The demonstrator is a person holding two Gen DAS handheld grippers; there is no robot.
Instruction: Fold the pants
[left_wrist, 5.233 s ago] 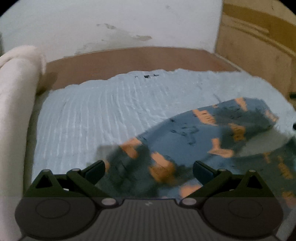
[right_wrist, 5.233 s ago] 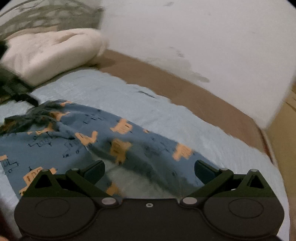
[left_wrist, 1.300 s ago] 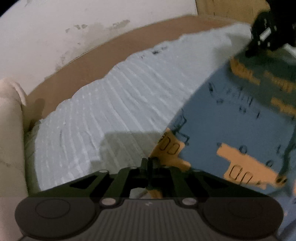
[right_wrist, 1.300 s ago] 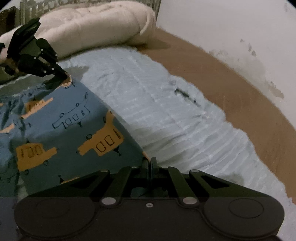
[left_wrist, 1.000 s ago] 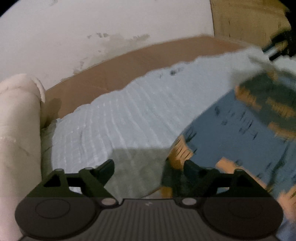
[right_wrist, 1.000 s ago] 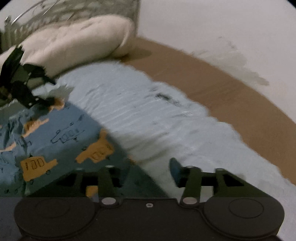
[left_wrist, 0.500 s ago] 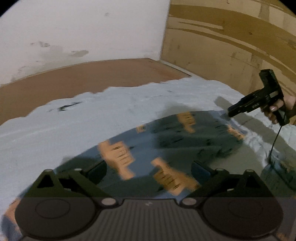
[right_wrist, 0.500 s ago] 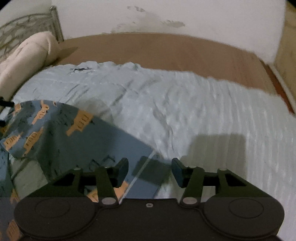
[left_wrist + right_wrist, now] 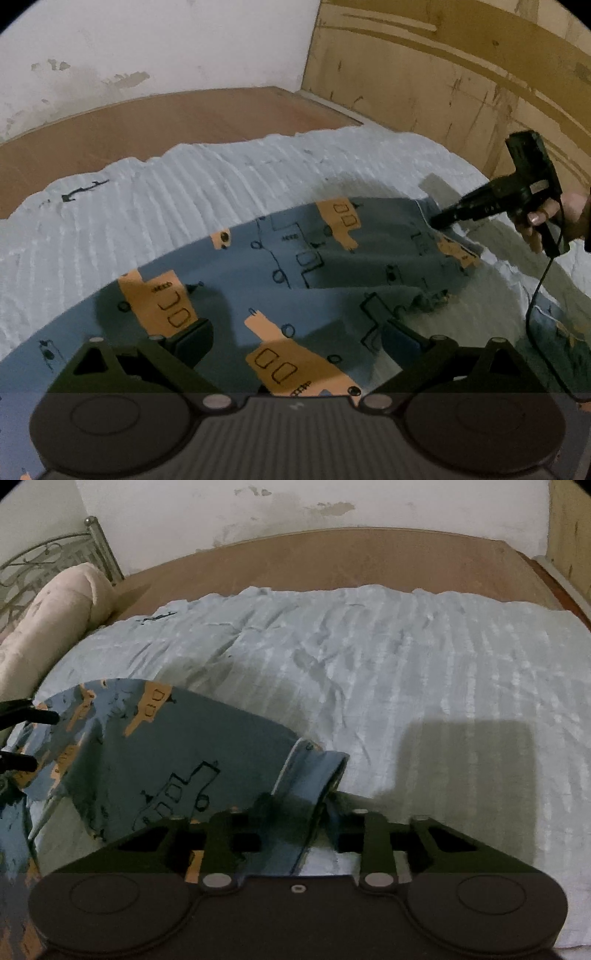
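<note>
The blue pants (image 9: pixel 332 266) with orange vehicle prints lie on a pale blue ribbed sheet (image 9: pixel 184 192). My left gripper (image 9: pixel 295 339) is open and hovers over the pants, holding nothing. The right gripper shows in the left wrist view (image 9: pixel 439 220) with its tip at the far end of the pants. In the right wrist view the pants (image 9: pixel 177 753) stretch left, and a hem end lies between the fingers of my right gripper (image 9: pixel 295 812), which stand partly apart. The left gripper's fingers (image 9: pixel 33 716) show at the left edge.
The brown bed board (image 9: pixel 332 565) runs along the back under a white wall. A cream rolled pillow (image 9: pixel 48 620) lies at the left by a metal headboard (image 9: pixel 44 565). A wooden panel (image 9: pixel 461 74) stands at the right. A cable (image 9: pixel 539 295) hangs from the right gripper.
Both grippers were shut on the pants and have opened. The left one let go and swung right over the laid cloth. The right gripper has moved onto the hem end.
</note>
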